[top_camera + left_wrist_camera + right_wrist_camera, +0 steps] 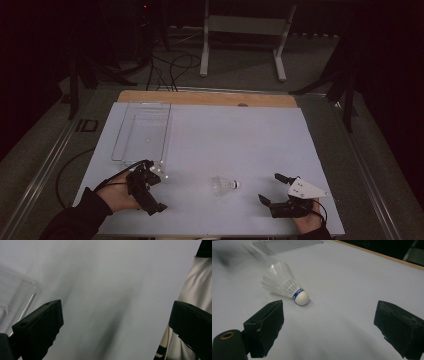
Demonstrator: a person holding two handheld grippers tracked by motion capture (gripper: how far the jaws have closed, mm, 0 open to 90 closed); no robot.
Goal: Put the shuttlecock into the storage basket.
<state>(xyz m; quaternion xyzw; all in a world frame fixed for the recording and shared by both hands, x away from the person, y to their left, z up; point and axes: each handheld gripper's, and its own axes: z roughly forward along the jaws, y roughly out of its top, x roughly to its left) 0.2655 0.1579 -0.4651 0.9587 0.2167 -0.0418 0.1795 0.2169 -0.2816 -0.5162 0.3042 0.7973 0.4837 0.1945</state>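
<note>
The room is dark. A white tabletop (240, 145) fills the middle of the frame, with a wooden edge (200, 97) at its far side. At top centre, a grey metal stand (245, 30) and black cables (167, 67) are on the grey floor (240, 67).

A white shuttlecock (223, 185) lies on its side on the pale table (240, 135), near the front edge. Its translucent feather skirt fans out toward the left in the high view, while the round white cork tip points right. A narrow blue band with small white lettering circles the base just behind the cork. It rests alone, untouched.
</note>
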